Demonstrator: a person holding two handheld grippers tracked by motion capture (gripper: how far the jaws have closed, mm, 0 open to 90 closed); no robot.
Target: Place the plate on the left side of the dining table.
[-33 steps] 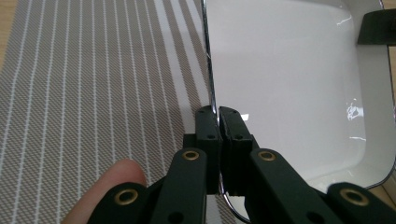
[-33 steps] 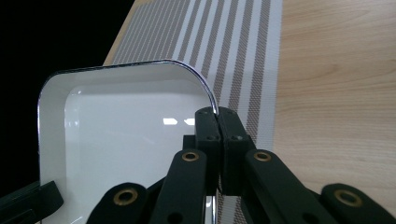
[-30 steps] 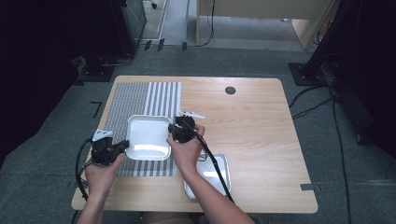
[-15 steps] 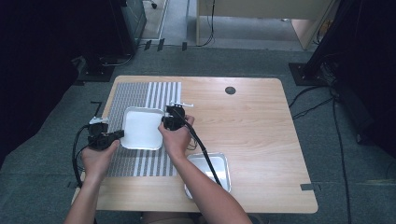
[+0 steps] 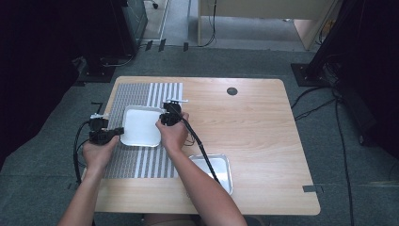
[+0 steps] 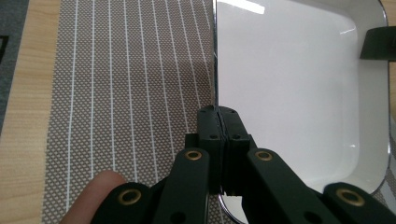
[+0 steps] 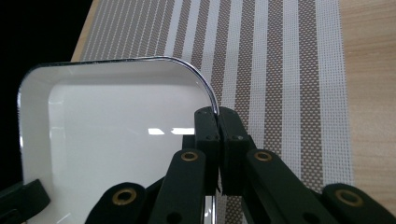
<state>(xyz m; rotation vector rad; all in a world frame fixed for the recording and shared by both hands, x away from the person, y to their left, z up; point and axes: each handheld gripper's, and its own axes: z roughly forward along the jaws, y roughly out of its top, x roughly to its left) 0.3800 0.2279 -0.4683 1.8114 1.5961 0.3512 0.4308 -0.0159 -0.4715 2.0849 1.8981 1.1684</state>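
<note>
Your wooden table (image 5: 254, 122) spreads out under both grippers, and most of its bare top lies to the right of your right fingers. The striped placemat (image 5: 141, 160) covers the table's left part; it runs beneath both sets of fingers, with its fine-lined half under your left gripper and its broad-striped half under your right one. Near your right forearm, well behind your right fingers and toward you, a second metal tray (image 5: 221, 169) sits on the bare wood, partly crossed by the gripper's cable.

The white tray (image 5: 140, 126) lies between your two grippers, over the placemat. Your left gripper (image 6: 218, 116) has its fingers pressed together on the tray's left rim: in the left gripper view the thin edge runs straight into the seam between the pads, with the white basin on the right of the fingers and the mat on their left. Your right gripper (image 7: 217, 119) pinches the opposite rim near a rounded corner; in the right gripper view the chrome edge curves down into the closed pads, with the basin left of the fingers and the broad stripes right of them. Each gripper view shows the other gripper's black jaw tip at the far rim
</note>
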